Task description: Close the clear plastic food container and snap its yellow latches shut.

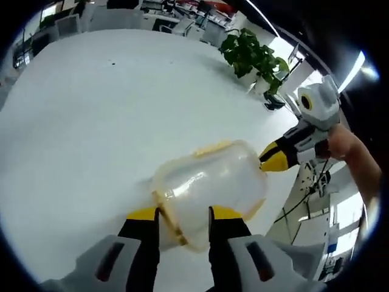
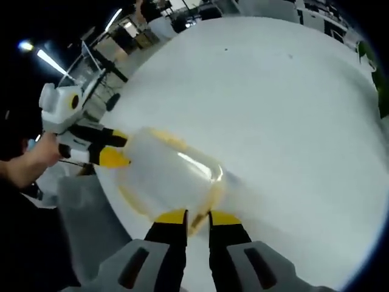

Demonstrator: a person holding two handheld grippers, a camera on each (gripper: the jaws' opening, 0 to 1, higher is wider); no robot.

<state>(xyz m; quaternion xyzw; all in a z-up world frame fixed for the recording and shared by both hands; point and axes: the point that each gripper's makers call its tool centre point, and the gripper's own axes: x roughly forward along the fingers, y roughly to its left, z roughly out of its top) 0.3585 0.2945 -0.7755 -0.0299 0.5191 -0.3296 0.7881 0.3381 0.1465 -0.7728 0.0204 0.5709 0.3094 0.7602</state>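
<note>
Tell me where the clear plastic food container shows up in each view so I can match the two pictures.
Left gripper view: the container sits low and centre, just above that view's own claw, on the white table.
Right gripper view: the container sits left of centre, above that view's own claw.
Shared landmark: the yellow latch along the container's near edge in each view.

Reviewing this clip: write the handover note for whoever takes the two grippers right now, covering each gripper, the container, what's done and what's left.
Left gripper: jaws narrowly apart at the near edge of the clear container, astride a yellow latch; grip cannot be confirmed.
Right gripper: jaws nearly together at the opposite edge; contact unclear.
Container sits on the white table near its edge, lid apparently on.
Done: lid seems in place.
Left: press each yellow latch down and check that all have snapped; latch state is not readable here.
</note>
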